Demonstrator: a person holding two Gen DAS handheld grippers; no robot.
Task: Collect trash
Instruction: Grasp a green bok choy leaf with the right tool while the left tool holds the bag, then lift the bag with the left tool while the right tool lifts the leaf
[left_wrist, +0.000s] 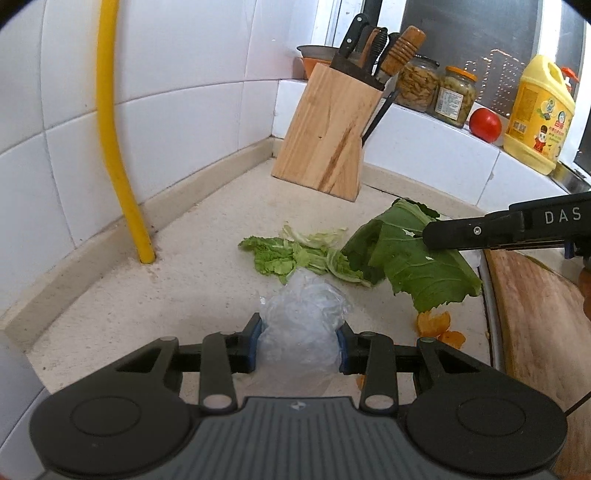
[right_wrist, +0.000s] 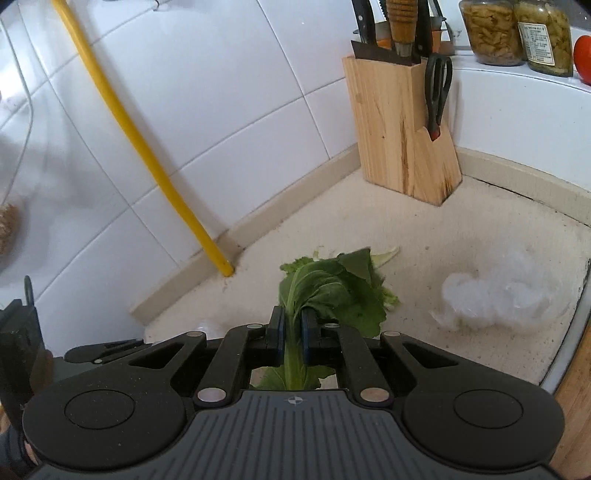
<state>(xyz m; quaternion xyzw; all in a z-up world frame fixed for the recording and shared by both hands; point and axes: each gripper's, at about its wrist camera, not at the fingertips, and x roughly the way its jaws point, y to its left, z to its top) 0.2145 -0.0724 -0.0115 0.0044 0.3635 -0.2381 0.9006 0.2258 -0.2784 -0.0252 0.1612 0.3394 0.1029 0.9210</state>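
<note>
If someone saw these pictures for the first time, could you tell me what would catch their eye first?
Probably the two catches: the left gripper is shut on a crumpled clear plastic bag low in its view, and the right gripper pinches the stalk of a big green leaf. Next come the yellow pipe down the white tiles and the wooden knife block in the counter's corner.

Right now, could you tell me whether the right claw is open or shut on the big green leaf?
Shut on it. The right claw has its blue pads pressed against the stem of the big green leaf.
</note>
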